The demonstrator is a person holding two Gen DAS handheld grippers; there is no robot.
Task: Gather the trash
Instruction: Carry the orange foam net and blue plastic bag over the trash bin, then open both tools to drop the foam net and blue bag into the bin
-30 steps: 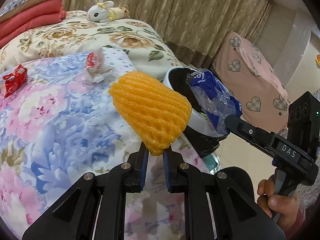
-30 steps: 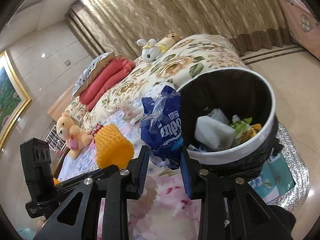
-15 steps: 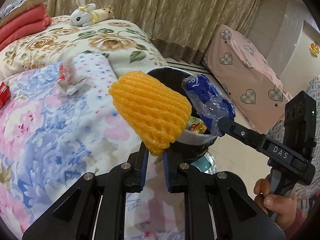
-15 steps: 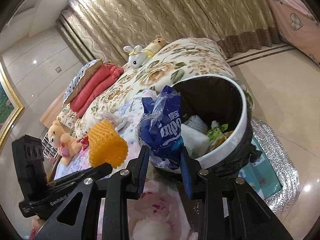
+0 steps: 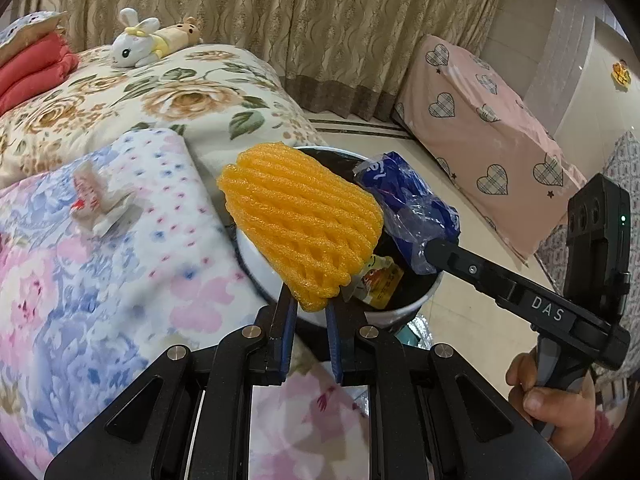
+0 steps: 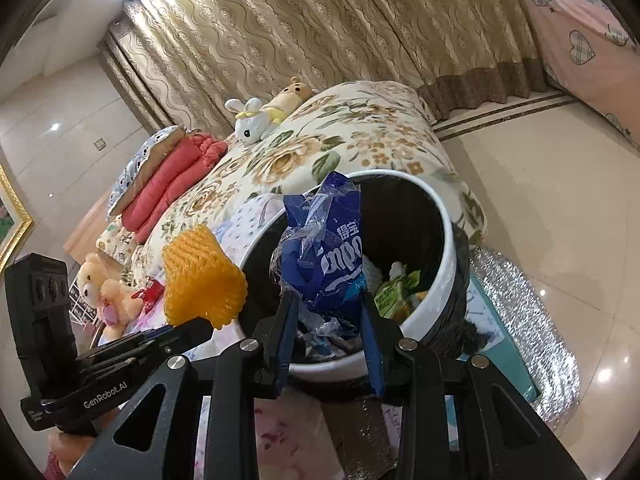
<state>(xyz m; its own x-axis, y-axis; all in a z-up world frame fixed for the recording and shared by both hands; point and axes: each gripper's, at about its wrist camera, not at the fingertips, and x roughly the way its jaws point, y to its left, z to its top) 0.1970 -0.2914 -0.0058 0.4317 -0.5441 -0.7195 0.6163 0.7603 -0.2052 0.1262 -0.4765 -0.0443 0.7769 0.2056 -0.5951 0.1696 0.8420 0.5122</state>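
Bin (image 5: 400,312) interior mostly hidden by foam net (image 5: 300,232), bed wrapper (image 5: 94,204) blurred, unreadable

The left gripper (image 5: 310,330) is showing black linkage arms, silver pivot screws and blue finger pads (image 5: 289,334). The right gripper (image 6: 327,332) is showing the same; its side is bearing white "DAS" lettering. A bare-skinned hand (image 5: 560,404) is showing a reddish cuff.

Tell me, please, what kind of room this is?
Most likely a bedroom in a home. A bed with a floral quilt fills the view, folded red blankets and a plush rabbit lie on it, and long curtains hang behind.
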